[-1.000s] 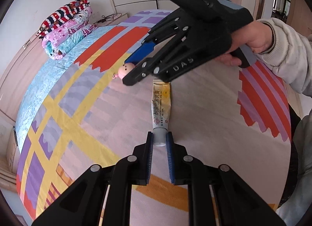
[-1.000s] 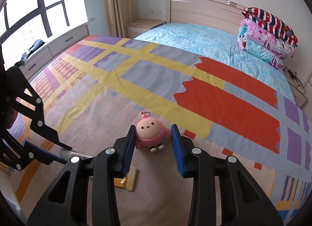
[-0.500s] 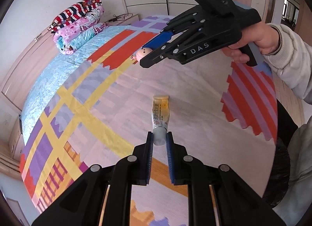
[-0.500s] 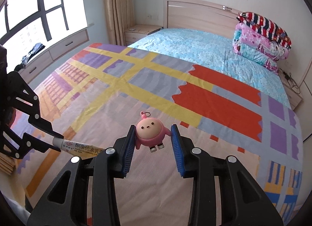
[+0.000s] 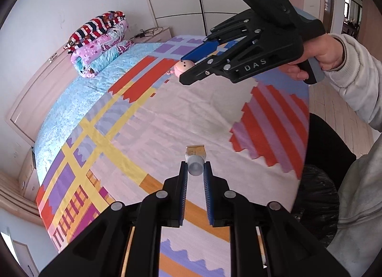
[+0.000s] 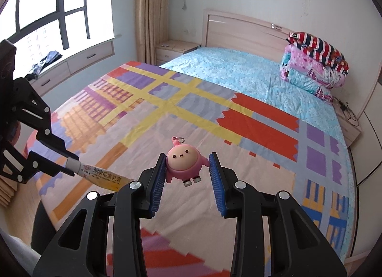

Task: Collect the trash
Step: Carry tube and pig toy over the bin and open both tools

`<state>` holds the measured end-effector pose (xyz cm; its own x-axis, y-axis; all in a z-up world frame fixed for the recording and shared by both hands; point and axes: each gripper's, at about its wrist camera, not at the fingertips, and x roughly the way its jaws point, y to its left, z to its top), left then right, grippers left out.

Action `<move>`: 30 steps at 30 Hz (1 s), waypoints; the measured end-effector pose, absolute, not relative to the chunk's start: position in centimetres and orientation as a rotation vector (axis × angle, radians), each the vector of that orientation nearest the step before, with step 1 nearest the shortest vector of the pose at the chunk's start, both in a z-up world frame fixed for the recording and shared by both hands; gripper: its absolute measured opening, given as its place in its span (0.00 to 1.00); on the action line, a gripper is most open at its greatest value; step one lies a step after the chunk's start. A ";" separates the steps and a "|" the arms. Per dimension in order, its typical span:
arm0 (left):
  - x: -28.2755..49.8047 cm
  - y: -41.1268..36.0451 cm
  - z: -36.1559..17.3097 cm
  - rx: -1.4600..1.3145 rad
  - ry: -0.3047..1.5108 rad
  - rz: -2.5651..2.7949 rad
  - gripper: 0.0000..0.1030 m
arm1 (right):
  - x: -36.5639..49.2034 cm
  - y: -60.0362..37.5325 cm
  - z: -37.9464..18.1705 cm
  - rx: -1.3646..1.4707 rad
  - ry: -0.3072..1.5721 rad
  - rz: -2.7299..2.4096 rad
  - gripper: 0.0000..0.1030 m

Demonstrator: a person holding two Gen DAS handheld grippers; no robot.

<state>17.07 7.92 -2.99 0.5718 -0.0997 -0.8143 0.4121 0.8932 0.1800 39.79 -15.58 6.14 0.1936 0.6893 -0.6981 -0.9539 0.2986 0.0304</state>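
Note:
My left gripper (image 5: 195, 169) is shut on the white cap end of a yellow ointment tube (image 5: 195, 155) and holds it in the air above the bed; the tube also shows in the right wrist view (image 6: 100, 175), sticking out of the left gripper (image 6: 69, 162). My right gripper (image 6: 187, 169) is shut on a pink round toy keychain (image 6: 182, 163) and holds it above the bed. In the left wrist view the right gripper (image 5: 188, 71) is up at the right with the toy (image 5: 183, 66) between its fingers.
The bed has a colourful patchwork cover (image 5: 133, 119) and a blue sheet (image 6: 238, 71). Folded blankets (image 6: 315, 66) lie by the headboard. A black trash bag (image 5: 315, 205) stands at the bed's edge on the right. A nightstand (image 6: 174, 49) and window drawers (image 6: 78, 62) stand beyond.
Both grippers have risen from the bed with their objects. The tube has lifted off the cover and now points away from the left camera. The bed looks farther away.

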 end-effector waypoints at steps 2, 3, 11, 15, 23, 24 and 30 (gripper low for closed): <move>16.3 7.3 -2.5 0.375 0.910 -0.311 0.13 | 39.0 -16.6 6.5 -0.458 0.678 1.212 0.35; 16.0 7.0 -2.4 0.376 0.907 -0.311 0.13 | 38.7 -17.1 6.6 -0.456 0.677 1.212 0.35; 12.7 4.8 -1.7 0.385 0.890 -0.313 0.13 | 35.5 -20.5 7.5 -0.459 0.654 1.217 0.35; 10.8 3.7 -1.5 0.368 0.876 -0.318 0.13 | 33.8 -21.9 7.9 -0.462 0.640 1.230 0.35; 7.4 1.8 -1.4 0.357 0.867 -0.343 0.13 | 30.2 -24.7 7.6 -0.446 0.644 1.272 0.35; 7.1 1.6 -1.5 0.355 0.867 -0.347 0.13 | 29.8 -25.1 7.5 -0.446 0.646 1.276 0.35; 5.4 0.2 -2.8 0.324 0.885 -0.366 0.13 | 27.8 -27.1 6.1 -0.446 0.682 1.294 0.35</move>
<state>5.39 0.21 -2.85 0.5791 -0.1753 -0.7962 0.4387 0.8901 0.1232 27.82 -27.08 6.10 0.1228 0.7208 -0.6821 -0.9703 0.2317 0.0701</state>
